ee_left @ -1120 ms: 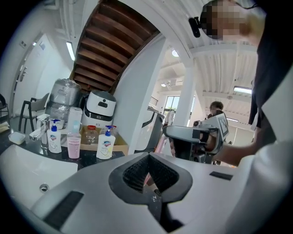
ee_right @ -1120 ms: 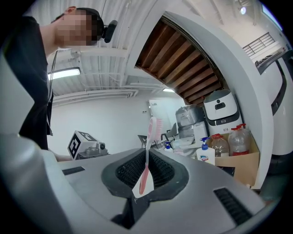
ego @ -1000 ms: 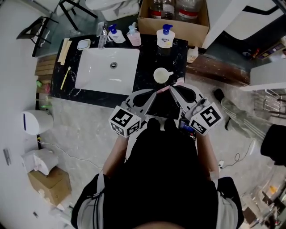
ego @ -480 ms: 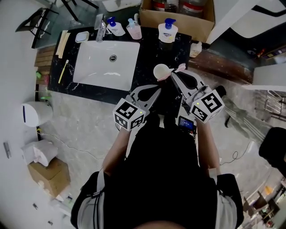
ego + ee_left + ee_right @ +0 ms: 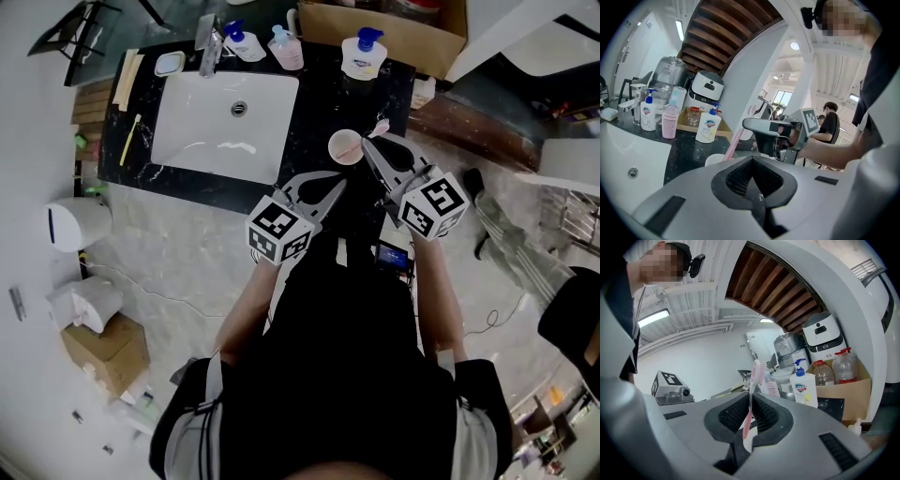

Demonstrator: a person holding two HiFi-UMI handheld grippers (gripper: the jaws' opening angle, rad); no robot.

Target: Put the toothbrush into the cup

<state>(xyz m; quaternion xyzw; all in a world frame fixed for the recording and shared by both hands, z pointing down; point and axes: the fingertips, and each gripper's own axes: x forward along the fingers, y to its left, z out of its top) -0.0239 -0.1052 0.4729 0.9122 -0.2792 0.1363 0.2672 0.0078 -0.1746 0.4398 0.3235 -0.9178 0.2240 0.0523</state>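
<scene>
the right gripper (image 5: 368, 143) clamped the pink toothbrush (image 5: 751, 394) by its handle, bristles up, just beside the rim of the cup (image 5: 345, 146); the left gripper (image 5: 751, 164) sat closed and empty, near the cup. the handle's end probably needed centring over the cup's mouth before lowering and release.

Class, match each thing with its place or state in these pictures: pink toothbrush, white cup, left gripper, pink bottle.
Things:
1. pink toothbrush
2. white cup
3. left gripper
4. pink bottle

Places or states:
a. jaws shut, nothing between them
b. clamped in the right gripper
c. on the black counter, right of the sink
d. at the back of the counter, behind the sink

Pairs: 1-b, 2-c, 3-a, 4-d
</scene>
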